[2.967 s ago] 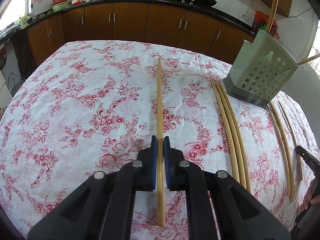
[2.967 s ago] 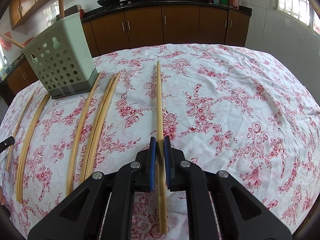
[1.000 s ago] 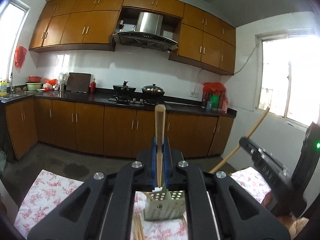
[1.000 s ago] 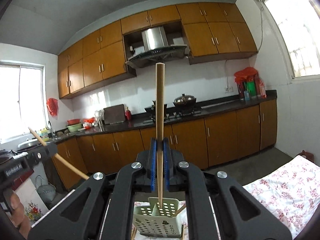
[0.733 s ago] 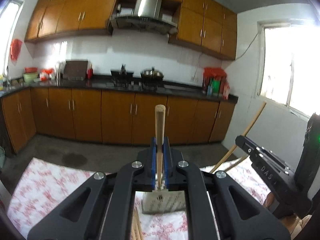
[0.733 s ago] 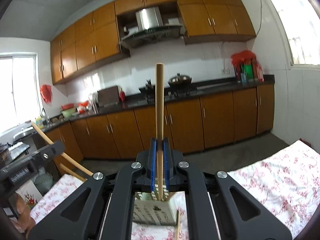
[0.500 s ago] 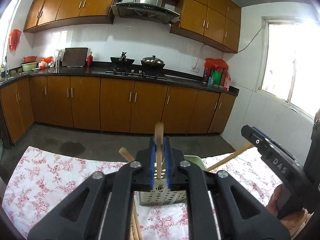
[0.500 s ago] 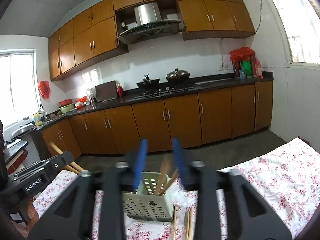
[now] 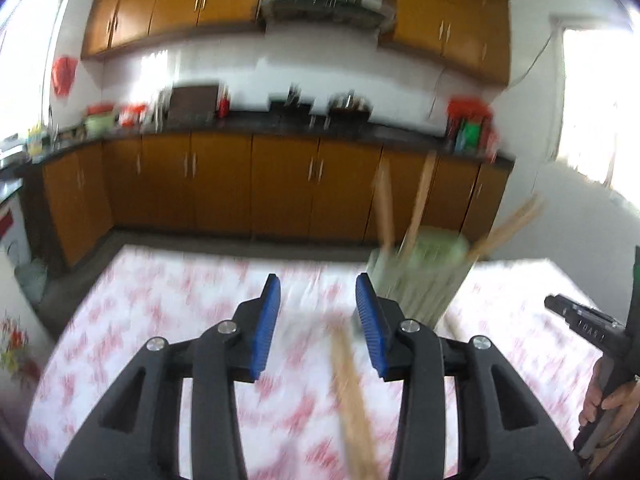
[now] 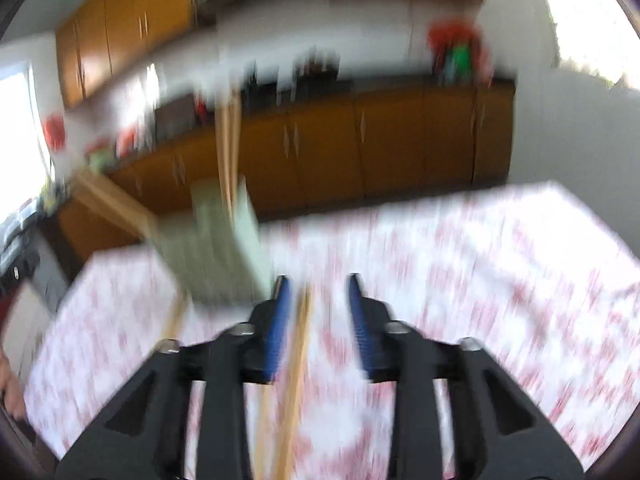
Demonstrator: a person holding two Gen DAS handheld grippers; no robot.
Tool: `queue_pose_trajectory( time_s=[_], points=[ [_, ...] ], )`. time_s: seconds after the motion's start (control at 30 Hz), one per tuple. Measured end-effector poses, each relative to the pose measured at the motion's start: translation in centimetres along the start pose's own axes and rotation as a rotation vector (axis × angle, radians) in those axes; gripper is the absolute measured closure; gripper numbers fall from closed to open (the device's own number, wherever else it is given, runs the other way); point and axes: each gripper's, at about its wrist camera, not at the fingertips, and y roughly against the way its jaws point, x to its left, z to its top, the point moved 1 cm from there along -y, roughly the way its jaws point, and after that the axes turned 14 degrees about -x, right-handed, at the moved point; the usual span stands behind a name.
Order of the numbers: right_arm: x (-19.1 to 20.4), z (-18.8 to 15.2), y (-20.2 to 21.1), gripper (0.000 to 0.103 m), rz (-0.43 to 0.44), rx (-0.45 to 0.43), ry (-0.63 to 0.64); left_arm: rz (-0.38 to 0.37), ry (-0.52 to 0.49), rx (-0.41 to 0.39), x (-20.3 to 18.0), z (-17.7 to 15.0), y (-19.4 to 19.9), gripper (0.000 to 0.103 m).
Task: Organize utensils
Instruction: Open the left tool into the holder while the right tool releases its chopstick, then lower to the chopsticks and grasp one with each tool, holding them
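Showing right tongs (image 9: 576, 322) | left wrist view only; holder (image 10: 216, 248) blurred

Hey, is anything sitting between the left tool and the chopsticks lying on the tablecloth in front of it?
Nothing visible. The left tool stands open above the chopsticks, with only floral tablecloth around them. The green holder stands farther back, to the right.

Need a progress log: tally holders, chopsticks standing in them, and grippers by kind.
Green holder: 1
Chopsticks standing in it: 4, as far as the blur allows
Grippers: 2, left gripper and right gripper
Total: 7
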Motion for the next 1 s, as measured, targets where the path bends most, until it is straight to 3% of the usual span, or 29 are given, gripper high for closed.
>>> queue_pose_trajectory(
  time_s=[0.03,0.1,0.27,0.43,0.53,0.67,1.0],
  points=[
    [0.2,-2.2,-1.1,0.086,0.017,0.079,0.005,0.003,0.004,0.047,0.4,-1.3,-0.5,0.064],
    [0.6,-4.7,-2.0,0.088,0.03,0.148,0.013,0.001,0.012,0.13,0.8,-4.2,-1.4,0.067],
    [1.4,-8.0,-3.9,0.089,0.049,0.249,-0.005,-0.026,0.049,0.27,1.1,-9.2,-2.6,0.07],
    [2.1,-8.4,-4.3,0.091,0.046,0.263,0.027,-0.041,0.051,0.325,0.3,-11.8,-3.1,0.07],
    [2.0,-9.0,-4.0,0.095,-0.022,0.24,0.08,-0.051,0.05,0.343,-0.2,-12.0,-3.5,0.072],
    [0.0,-8.6,-3.9,0.095,-0.065,0.232,0.035,-0.067,0.042,0.363,-0.9,-12.3,-3.8,0.076],
    [-0.4,-8.8,-3.8,0.095,-0.08,0.221,0.062,-0.081,-0.02,0.403,-2.5,-13.6,-4.2,0.083]
  ],
)
